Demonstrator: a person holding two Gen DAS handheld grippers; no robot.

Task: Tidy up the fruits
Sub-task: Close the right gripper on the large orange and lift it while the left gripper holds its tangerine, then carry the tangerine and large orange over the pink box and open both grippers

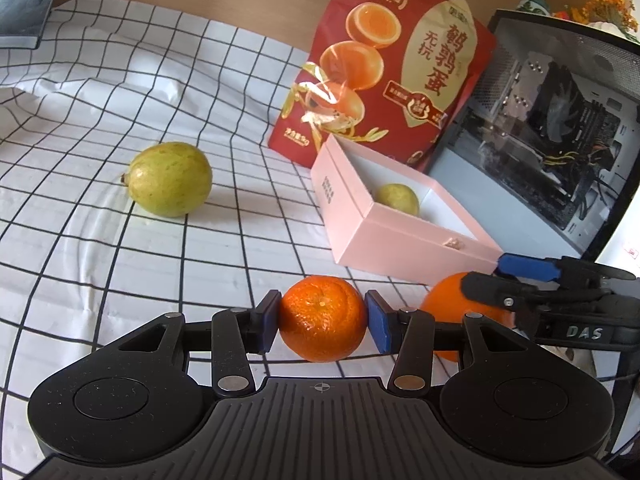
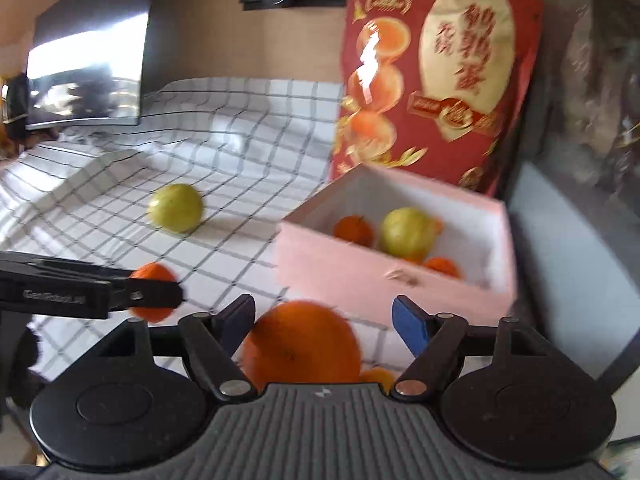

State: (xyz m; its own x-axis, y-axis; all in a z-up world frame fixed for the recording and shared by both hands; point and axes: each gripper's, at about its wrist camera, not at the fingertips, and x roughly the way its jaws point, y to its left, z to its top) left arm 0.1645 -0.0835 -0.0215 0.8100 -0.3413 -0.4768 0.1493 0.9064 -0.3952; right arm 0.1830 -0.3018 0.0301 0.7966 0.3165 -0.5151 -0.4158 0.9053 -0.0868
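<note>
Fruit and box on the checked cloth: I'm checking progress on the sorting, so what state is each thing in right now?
Pink box: open, lidless, holding a green fruit and small oranges.
Small orange: clamped in the left gripper.
Large orange: between the open fingers of the right gripper; grip unclear.
Green fruit: loose on the cloth, outside the box.
Red pouch: standing upright behind the box.

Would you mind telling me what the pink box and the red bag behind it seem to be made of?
Pink box: apparently matte rigid cardboard, given its thick straight walls and white lining. Red bag: probably glossy plastic or foil film; it creases and reflects glare.
</note>
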